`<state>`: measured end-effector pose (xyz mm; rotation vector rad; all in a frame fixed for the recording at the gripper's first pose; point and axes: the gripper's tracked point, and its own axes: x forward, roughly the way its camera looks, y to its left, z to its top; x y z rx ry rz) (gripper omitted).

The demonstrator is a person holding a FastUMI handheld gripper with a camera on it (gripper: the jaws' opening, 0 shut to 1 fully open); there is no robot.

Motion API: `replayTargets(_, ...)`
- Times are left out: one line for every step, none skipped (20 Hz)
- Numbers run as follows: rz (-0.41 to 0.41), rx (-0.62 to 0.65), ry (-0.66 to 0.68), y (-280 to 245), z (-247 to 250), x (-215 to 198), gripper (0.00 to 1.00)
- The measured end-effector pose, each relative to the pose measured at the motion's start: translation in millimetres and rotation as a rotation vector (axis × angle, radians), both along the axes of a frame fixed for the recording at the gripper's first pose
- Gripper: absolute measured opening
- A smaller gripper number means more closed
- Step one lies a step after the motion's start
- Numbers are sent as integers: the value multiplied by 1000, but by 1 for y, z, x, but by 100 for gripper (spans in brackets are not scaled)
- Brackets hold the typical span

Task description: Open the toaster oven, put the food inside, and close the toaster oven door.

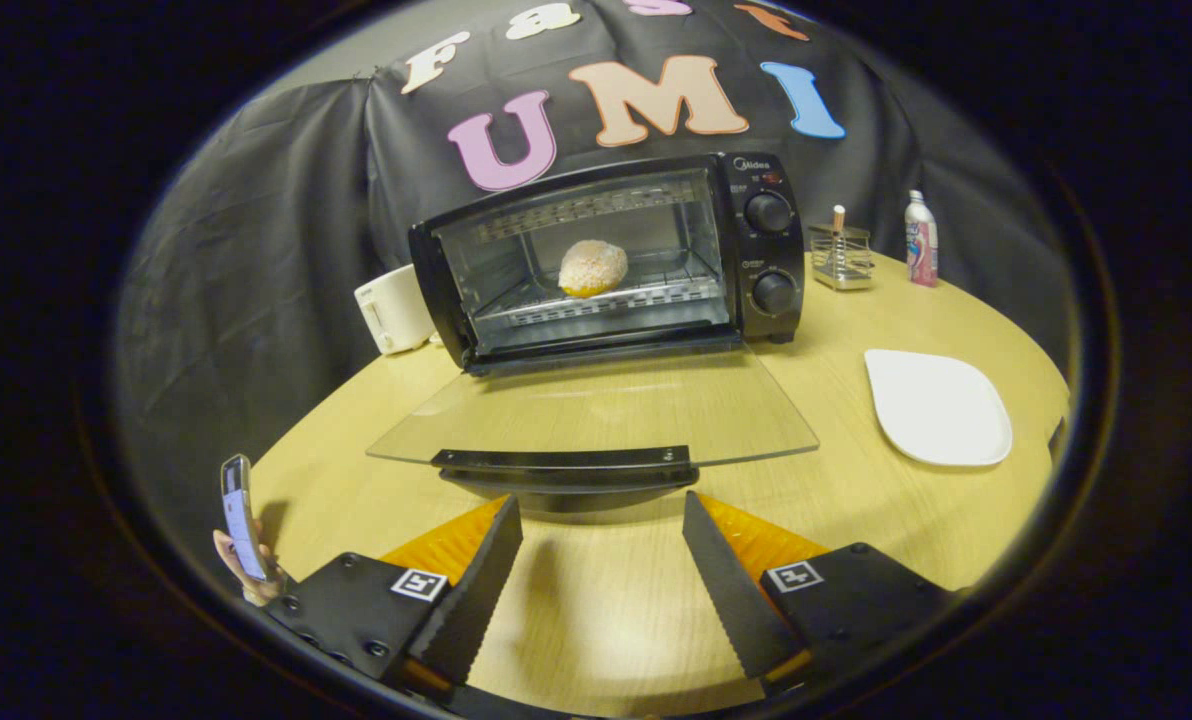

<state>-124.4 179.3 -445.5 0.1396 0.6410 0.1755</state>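
Note:
A black toaster oven [756,250] stands at the back of the wooden table, its glass door [596,410] folded down flat toward me. On the wire rack inside rests a round sugared bun [592,267]. The door's black handle [564,460] lies just ahead of my fingers. My gripper [601,515] is open, its two serrated fingers spread wide above the table, with nothing between them.
A white plate [938,408] lies right of the door. A wire holder [841,256] and a small bottle [921,240] stand behind it. A white appliance [394,310] sits left of the oven. A person's hand holds a phone [239,518] at the table's left edge.

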Motion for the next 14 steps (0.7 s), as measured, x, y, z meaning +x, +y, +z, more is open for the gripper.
replayTargets(11, 16, 5, 5, 0, 0, 100)
replayTargets(13, 29, 9, 9, -1, 1, 100)
replayTargets(20, 27, 10, 9, 1, 2, 100)
replayTargets(23, 25, 12, 9, 2, 3, 100)
replayTargets(22, 27, 15, 9, 1, 2, 100)
replayTargets(23, 29, 16, 8, 1, 3, 100)
replayTargets(22, 31, 19, 9, 1, 2, 100)
replayTargets(19, 36, 14, 10, 3, 4, 100)
replayTargets(14, 45, 15, 9, 3, 5, 100)
replayTargets(9, 57, 13, 10, 4, 7, 100)
replayTargets(7, 69, 8, 11, 8, 6, 100)
replayTargets(3, 81, -2, 11, 14, 9, 100)
replayTargets(0, 93, -16, 12, 19, 10, 100)
replayTargets(1, 100, -33, 12, 26, 12, 100)
